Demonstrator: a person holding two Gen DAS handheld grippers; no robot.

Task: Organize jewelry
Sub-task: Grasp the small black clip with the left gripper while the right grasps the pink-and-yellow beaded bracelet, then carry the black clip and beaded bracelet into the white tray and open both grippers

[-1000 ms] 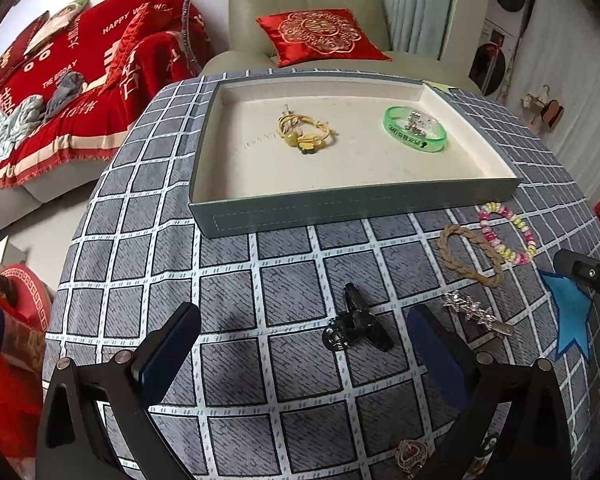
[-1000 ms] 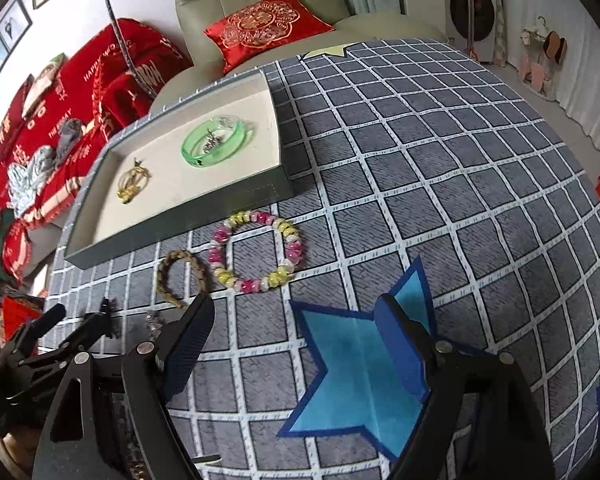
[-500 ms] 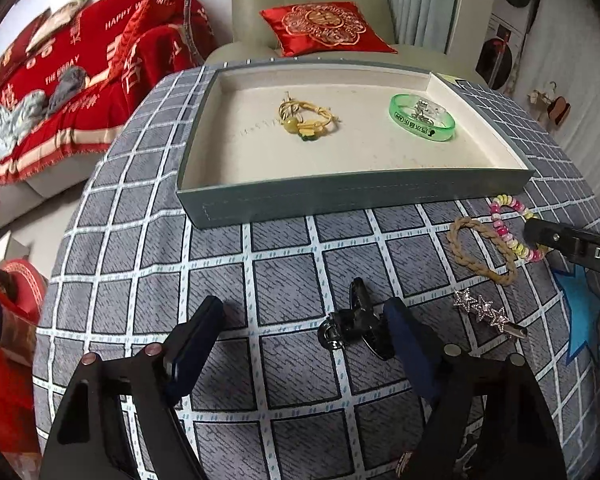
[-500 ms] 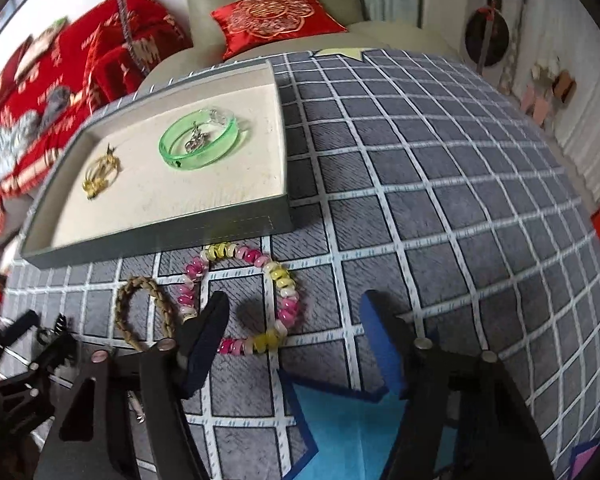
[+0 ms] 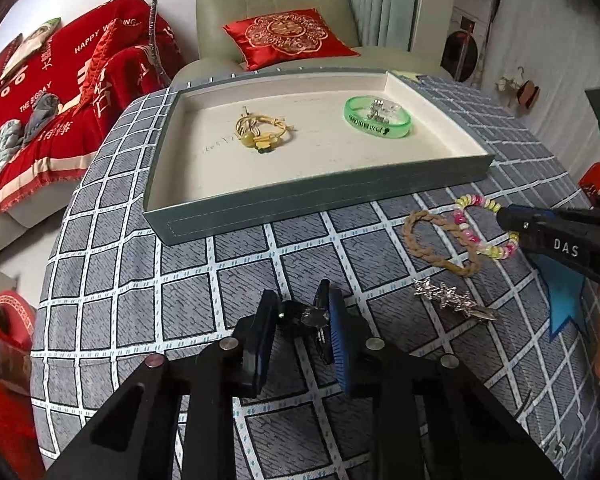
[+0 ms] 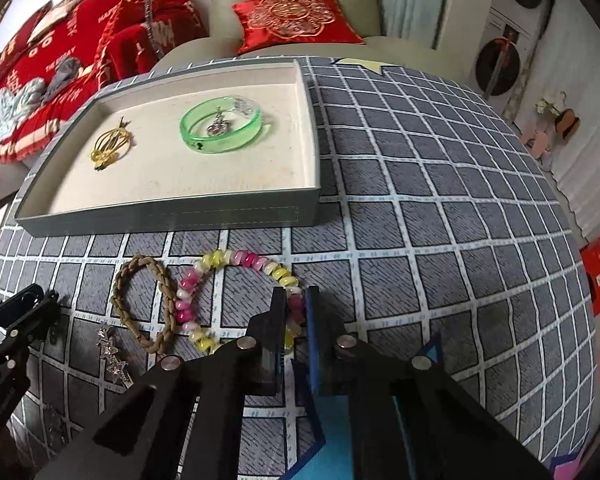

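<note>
Pinching a black metal hair clip (image 5: 300, 316) near the checked tablecloth's (image 5: 140, 280) front edge, the left gripper (image 5: 300, 312) has just closed; rightward, the right gripper (image 6: 296, 308) has just closed on the pink-and-yellow beaded bracelet (image 6: 236, 260) before the grey tray (image 6: 172, 216).

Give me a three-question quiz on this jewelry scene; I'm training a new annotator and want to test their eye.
1. What is the right gripper clamped on?
2. True or false: the green bangle lies on the checked cloth.
3. Which lies nearest the left gripper: A) braided bracelet, B) black clip, C) star hairpin?

Key: 1. The beaded bracelet. 2. False; it lies in the tray. 3. B, between its fingers.
</note>
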